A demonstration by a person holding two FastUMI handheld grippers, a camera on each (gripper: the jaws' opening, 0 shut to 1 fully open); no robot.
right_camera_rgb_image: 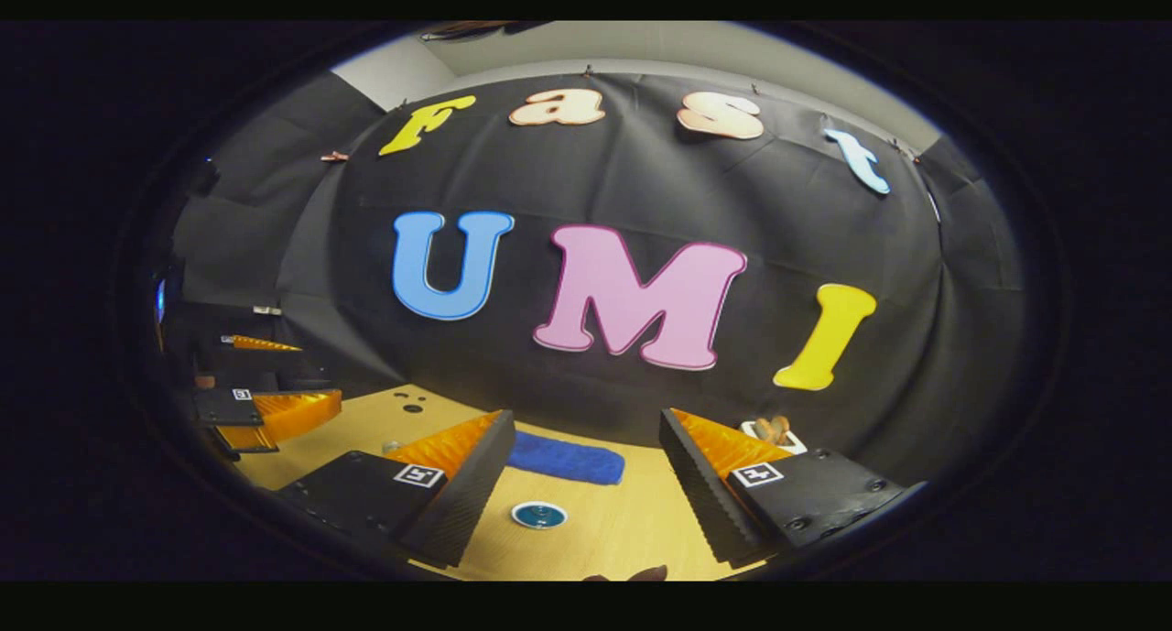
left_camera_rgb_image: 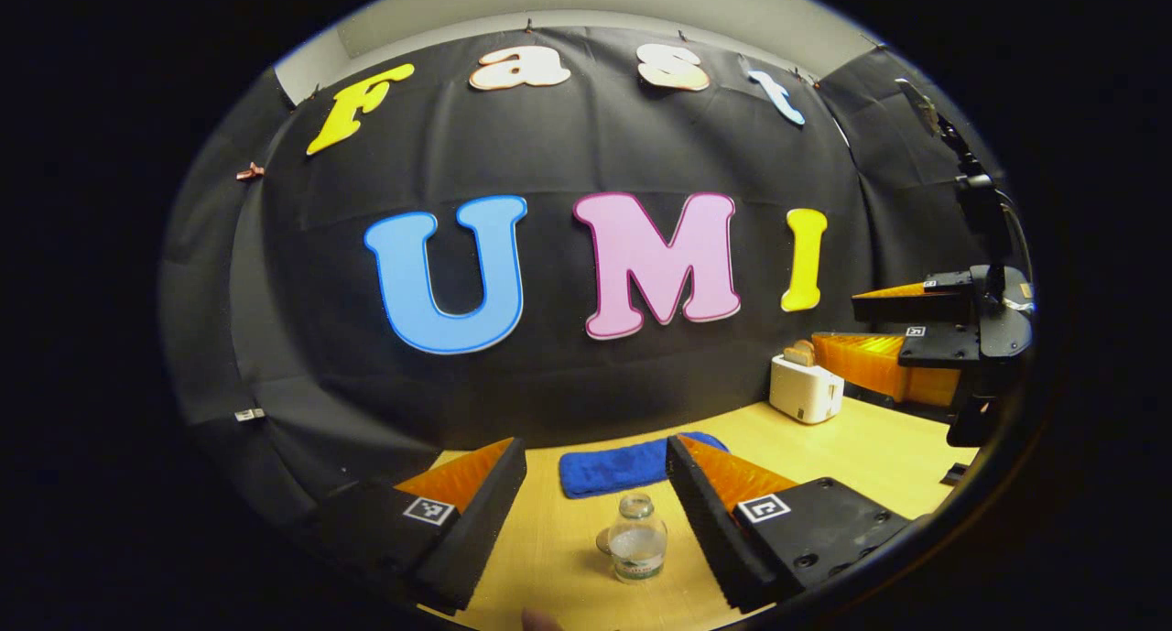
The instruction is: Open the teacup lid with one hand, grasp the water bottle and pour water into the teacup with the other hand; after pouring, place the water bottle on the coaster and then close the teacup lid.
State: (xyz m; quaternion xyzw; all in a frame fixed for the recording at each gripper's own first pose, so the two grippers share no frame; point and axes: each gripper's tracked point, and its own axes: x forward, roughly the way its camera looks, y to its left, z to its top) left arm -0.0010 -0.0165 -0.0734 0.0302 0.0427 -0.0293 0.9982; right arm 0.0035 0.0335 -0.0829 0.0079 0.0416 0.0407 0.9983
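Note:
A small clear water bottle (left_camera_rgb_image: 637,538) without a cap stands upright on the wooden table (left_camera_rgb_image: 549,549), a little water in it. It is ahead of my left gripper (left_camera_rgb_image: 595,448), in line with the gap between its fingers, untouched. That gripper is open and holds nothing. In the right gripper view a round teal coaster (right_camera_rgb_image: 538,516) lies flat on the table ahead of my right gripper (right_camera_rgb_image: 586,418), which is also open and holds nothing. A brownish shape (right_camera_rgb_image: 636,573) pokes in at the bottom edge; I cannot tell what it is.
A blue towel (left_camera_rgb_image: 623,466) lies folded by the back wall, and a white toaster (left_camera_rgb_image: 806,388) with bread stands at the back right. The right gripper (left_camera_rgb_image: 838,318) hovers open beyond the toaster. The left gripper (right_camera_rgb_image: 316,373) hangs open at the far left.

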